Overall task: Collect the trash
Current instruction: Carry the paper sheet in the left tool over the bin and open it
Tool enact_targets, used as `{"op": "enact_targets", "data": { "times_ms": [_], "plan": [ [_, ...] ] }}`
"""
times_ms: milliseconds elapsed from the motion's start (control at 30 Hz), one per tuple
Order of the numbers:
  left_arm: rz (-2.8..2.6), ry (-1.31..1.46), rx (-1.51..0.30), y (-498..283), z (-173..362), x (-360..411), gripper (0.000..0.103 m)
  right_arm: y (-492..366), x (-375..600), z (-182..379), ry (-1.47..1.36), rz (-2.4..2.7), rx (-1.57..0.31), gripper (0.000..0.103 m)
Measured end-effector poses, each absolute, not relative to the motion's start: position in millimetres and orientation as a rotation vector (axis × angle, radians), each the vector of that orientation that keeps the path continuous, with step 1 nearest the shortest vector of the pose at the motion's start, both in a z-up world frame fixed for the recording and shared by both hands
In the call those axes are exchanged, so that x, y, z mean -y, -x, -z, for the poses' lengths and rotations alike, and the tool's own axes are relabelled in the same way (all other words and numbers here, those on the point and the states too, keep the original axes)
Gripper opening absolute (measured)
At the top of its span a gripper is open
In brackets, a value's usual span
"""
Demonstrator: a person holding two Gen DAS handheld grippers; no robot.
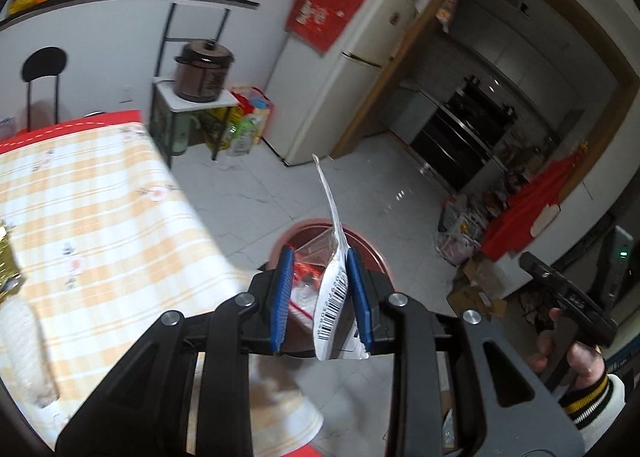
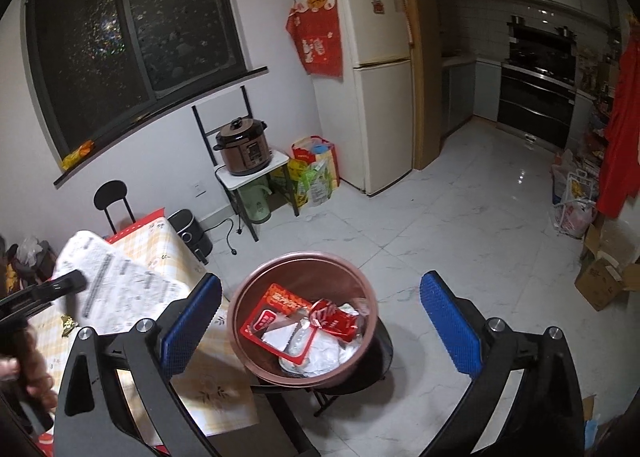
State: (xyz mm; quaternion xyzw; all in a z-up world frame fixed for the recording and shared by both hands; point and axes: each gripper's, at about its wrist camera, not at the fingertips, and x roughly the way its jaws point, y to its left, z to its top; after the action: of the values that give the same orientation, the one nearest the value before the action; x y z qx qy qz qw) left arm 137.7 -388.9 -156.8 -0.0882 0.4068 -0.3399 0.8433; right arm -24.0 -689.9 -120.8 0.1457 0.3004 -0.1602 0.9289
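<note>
Trash wrapper (image 1: pixel 334 293), crinkled white plastic, clamped in left tool (image 1: pixel 322 297); right tool (image 2: pixel 320 321) gapes wide, empty.

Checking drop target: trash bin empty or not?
Not empty: the bin holds red packets and white wrappers.

White marble floor (image 2: pixel 460 225), dark window (image 2: pixel 132 37)

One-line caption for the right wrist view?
Open right claw above the brown bin holding red wrappers.
</note>
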Motion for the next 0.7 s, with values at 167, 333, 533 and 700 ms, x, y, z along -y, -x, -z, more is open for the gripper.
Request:
{"op": "enact_targets", "data": {
  "times_ms": [167, 333, 533, 700],
  "plan": [
    [0.767, 0.145, -0.895, -151, 170, 443, 0.029, 44, 710, 121, -0.317, 0.372, -0.611, 0.098],
    [0.821, 0.134, -0.891, -169, 178, 495, 0.028, 53, 721, 125, -0.328, 0.402, -0.616, 0.098],
    [0.838, 0.098, -0.898, -184, 184, 549, 0.028, 59, 724, 129, -0.334, 0.407, -0.622, 0.098],
    [0.817, 0.118, -0.868, -196, 182, 564, 0.070, 65, 726, 130, -0.350, 0.419, -0.626, 0.098]
  ]
}}
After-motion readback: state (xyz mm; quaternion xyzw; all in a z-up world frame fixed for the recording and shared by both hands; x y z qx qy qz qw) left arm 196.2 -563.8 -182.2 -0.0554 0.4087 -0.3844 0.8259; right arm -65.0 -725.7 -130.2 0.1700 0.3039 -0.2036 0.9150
